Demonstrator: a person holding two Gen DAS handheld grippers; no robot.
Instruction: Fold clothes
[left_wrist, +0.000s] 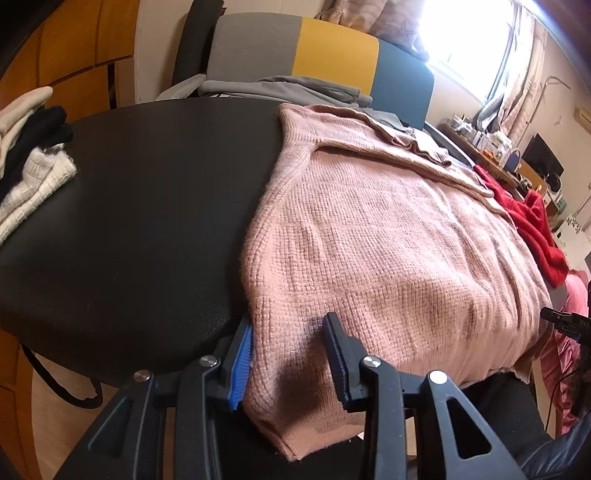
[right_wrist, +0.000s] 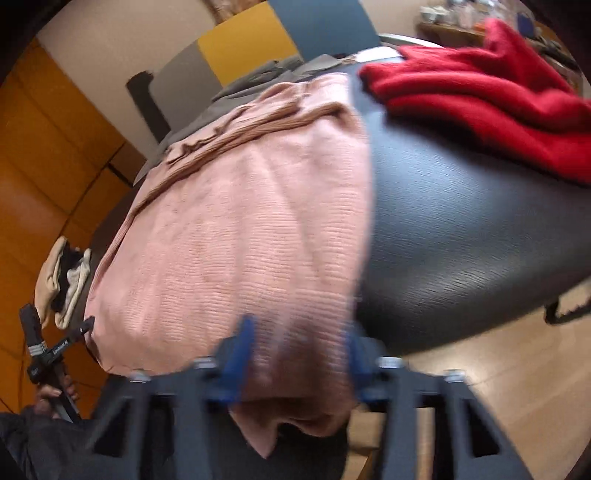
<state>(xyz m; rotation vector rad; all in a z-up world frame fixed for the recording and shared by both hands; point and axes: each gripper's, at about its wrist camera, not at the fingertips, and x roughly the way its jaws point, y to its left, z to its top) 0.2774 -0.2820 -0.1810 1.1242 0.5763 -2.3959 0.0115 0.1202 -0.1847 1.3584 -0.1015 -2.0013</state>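
Note:
A pink knit sweater (left_wrist: 388, 240) lies spread on the black table (left_wrist: 147, 221), its hem hanging over the near edge. My left gripper (left_wrist: 290, 350) is open and straddles the hem's near left corner, cloth between its blue-padded fingers. In the blurred right wrist view, the right gripper (right_wrist: 299, 358) is open around the same sweater (right_wrist: 240, 240) at the hem's right corner. One fingertip (left_wrist: 552, 315) of the right gripper shows at the far right edge of the left wrist view.
A red garment (right_wrist: 480, 103) lies bunched on the table's right side. A stack of folded white, black and beige clothes (left_wrist: 29, 158) sits at the left edge. A grey garment (left_wrist: 288, 86) lies at the back, before a chair (left_wrist: 332, 55). A hand (right_wrist: 55, 395) holds the left gripper.

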